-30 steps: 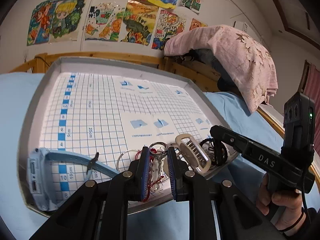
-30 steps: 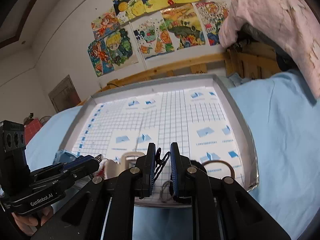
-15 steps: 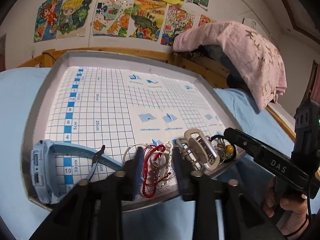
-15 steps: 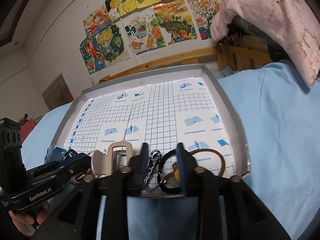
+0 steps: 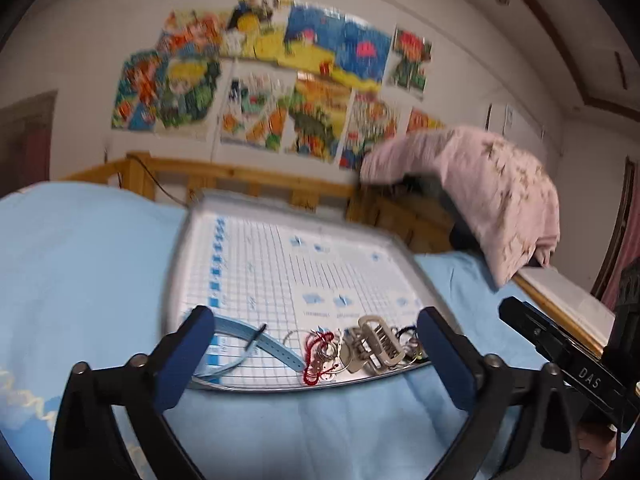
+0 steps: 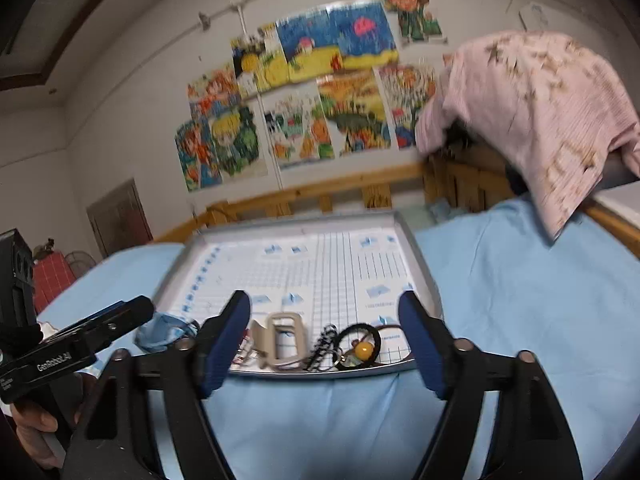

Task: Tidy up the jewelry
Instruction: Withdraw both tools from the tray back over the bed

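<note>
A grey tray (image 5: 182,248) lined with grid paper lies on a blue bed. Along its near edge sit a blue watch strap (image 5: 260,340), a red string bracelet (image 5: 316,356), a beige claw clip (image 5: 376,344), a black-and-white chain (image 6: 324,346) and a black hair tie with a yellow bead (image 6: 362,346). My left gripper (image 5: 314,320) hangs just short of the tray's near edge. Its jaws are opening wide and nothing is between the pads. My right gripper (image 6: 324,302) hovers alongside in the same way, its jaws opening and holding nothing.
The blue sheet (image 6: 520,300) surrounds the tray. Behind it runs a wooden bed rail (image 5: 240,176). A pink cloth (image 5: 492,196) drapes over something at the back right. Drawings (image 6: 312,92) cover the wall. A hand (image 6: 36,424) holds the left gripper's handle.
Both grippers drew back and upward from the tray's near edge and their jaws spread wide. The red bracelet and the chain, which lay between the pads before, now lie free on the tray.
</note>
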### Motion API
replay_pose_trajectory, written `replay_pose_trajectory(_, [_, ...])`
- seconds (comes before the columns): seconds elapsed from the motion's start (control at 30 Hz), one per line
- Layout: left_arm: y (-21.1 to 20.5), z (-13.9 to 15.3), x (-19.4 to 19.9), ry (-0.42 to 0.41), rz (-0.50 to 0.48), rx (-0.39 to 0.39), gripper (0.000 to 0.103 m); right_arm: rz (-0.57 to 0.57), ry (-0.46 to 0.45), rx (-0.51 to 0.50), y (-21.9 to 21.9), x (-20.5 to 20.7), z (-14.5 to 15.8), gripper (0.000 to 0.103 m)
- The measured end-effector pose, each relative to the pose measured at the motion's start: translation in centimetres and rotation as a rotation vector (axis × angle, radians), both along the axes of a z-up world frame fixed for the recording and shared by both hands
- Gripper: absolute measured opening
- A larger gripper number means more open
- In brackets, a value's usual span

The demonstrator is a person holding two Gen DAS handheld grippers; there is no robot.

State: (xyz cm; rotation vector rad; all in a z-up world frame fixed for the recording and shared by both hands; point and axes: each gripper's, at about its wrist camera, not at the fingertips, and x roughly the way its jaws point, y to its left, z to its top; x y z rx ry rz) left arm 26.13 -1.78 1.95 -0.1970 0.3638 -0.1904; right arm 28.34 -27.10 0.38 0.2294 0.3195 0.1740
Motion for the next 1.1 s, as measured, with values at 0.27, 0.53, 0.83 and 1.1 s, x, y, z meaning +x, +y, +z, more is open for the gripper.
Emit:
replay_pose_trajectory(0.27, [1.6,2.5,-7.3,-0.109,0.054,0.038,0.103,0.019,-0.121,-0.003,0.7,-7.0,3.1,0.092])
replay_pose_trajectory(0.53, [2.7,3.1,-13.4,-0.131,0.1,0.062,0.103,0.038,-0.191,-0.026,1.8,-13.5,4.2,0.099])
replay_pose_trajectory(0.83, [3.2,2.9,-18.0,-0.161,0.142,0.103,0.103,0.004,-0.214,-0.063,2.0,-18.4,4.5,0.101])
replay_pose_trajectory(1.1, [3.1,1.0,-19.5,-0.154,0.167,0.118,0.103,-0.012,-0.211,-0.117,2.6,-20.3,3.4,0.101])
